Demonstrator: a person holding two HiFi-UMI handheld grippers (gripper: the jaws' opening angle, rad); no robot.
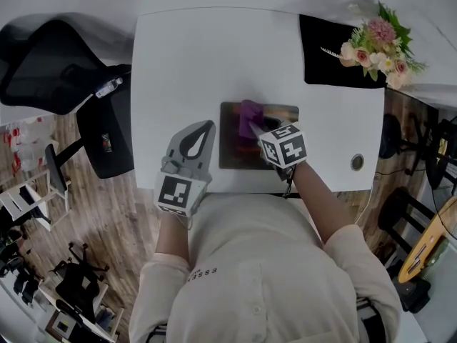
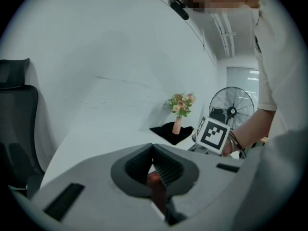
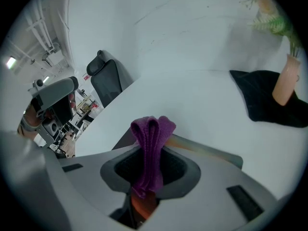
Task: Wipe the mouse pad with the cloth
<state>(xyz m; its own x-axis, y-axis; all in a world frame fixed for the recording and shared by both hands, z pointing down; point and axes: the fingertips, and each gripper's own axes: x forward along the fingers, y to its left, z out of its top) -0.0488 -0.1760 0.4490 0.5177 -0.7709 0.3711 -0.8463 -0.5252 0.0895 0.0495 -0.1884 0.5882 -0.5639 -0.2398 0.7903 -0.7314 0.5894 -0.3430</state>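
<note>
Now, with the right gripper [image 3: 150, 171] pinching the folded cloth [image 3: 152, 141] over the pad [image 1: 234, 156] and the left gripper [image 1: 198, 136] beside it, jaws pressed together on nothing, we should press the cloth flat and sweep in even, overlapping strokes.

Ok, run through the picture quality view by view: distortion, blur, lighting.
Head view: fisheye bows the table edges; light is even, no glare. Left gripper view: black round vignette, mosaic patch at top, flowers fairly sharp. Right gripper view: cloth crisp between the jaws, flowers at top right smeared.
</note>
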